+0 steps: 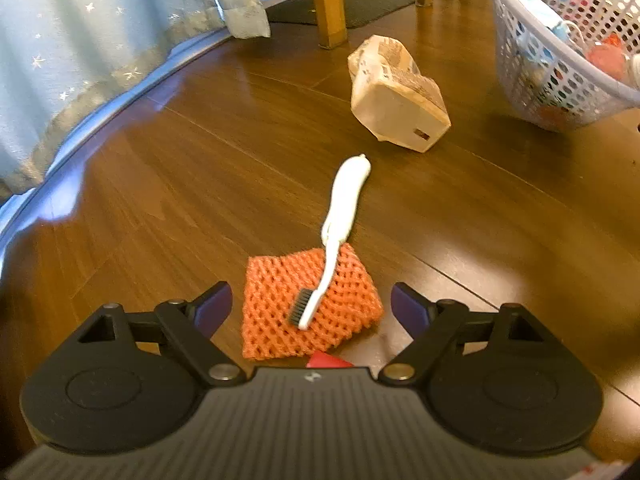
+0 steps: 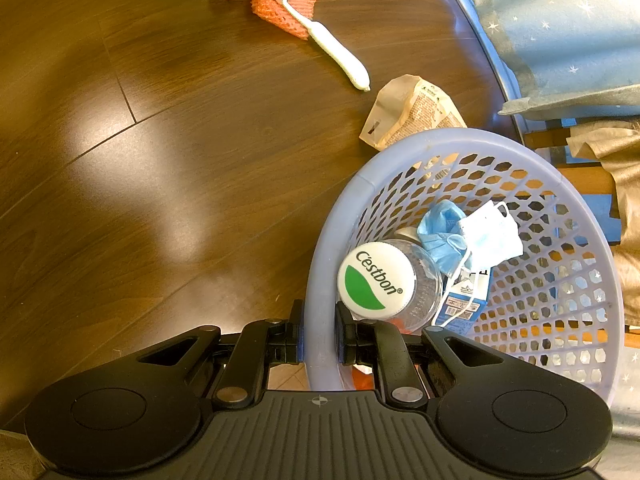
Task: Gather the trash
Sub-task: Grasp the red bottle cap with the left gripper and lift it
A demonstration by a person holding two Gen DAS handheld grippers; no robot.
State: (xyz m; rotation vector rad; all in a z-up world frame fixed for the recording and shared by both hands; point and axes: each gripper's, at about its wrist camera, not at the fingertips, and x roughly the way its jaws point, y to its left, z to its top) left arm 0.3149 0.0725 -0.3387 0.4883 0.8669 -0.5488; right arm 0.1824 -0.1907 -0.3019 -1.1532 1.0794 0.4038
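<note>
So the left gripper (image 1: 311, 304) is the one doing the picking here, and it's way nearer the loose stuff than the other hand. Its jaws stand wide apart with nothing pinched, hovering right over the orange foam net (image 1: 276, 300) on the floor, which sits dead centre between the two purple pads. Lying across that net is a white toothbrush (image 1: 340, 216), bristle end down near the gripper and the fat handle end pointing straight away from it, so the long axis runs roughly along the line the gripper points, not across the jaws. My guess is a pinch on the brush neck or the net wants little or no wrist roll, since the fingers already straddle the thin part. There's a bit of something red (image 1: 326, 360) peeking out just under the gripper body; in the right wrist view it reads as a red cap or cylinder just beside the net. Further out sits a crumpled tan paper bag (image 1: 396, 100), close to the basket. The right gripper (image 2: 319, 332) is clamped tight on the rim of the lavender basket (image 2: 340, 200), which already holds a bottle (image 2: 378, 280), face masks (image 2: 468, 236) and a small carton (image 2: 470, 300). Dark wood plank floor (image 1: 180, 168), glossy with glare, starry blue curtain (image 1: 80, 40) along the edge, wooden furniture legs (image 1: 328, 4) behind.
</note>
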